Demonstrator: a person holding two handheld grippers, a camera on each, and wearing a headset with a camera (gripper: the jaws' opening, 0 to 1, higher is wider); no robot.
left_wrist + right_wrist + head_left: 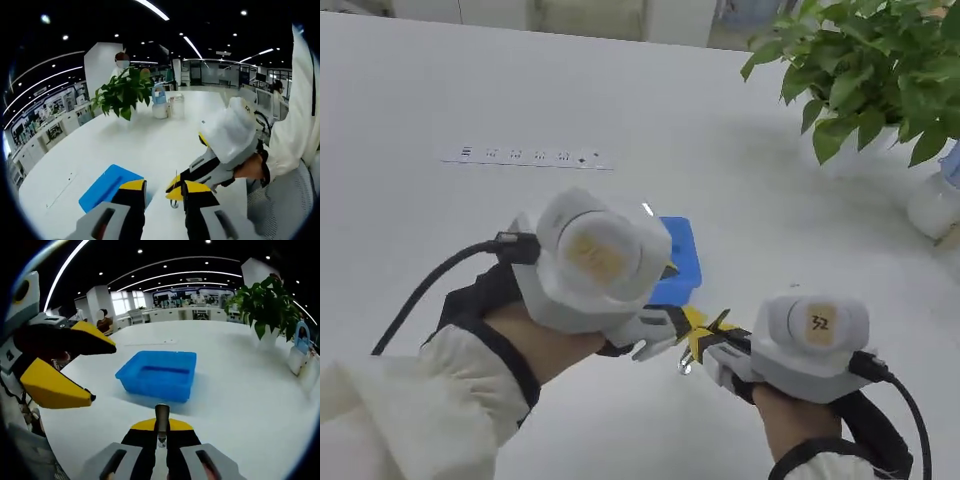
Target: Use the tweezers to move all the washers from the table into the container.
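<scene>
Gripping what looks like tweezers tight in the right gripper, left gripper parted and empty; best to lower slowly, tips level, beside the blue container on the desk.

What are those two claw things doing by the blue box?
A person holds two grippers above a white table. The right gripper is shut on the tweezers. The left gripper is open, close beside it, holding nothing. The blue container sits just ahead on the table.
</scene>
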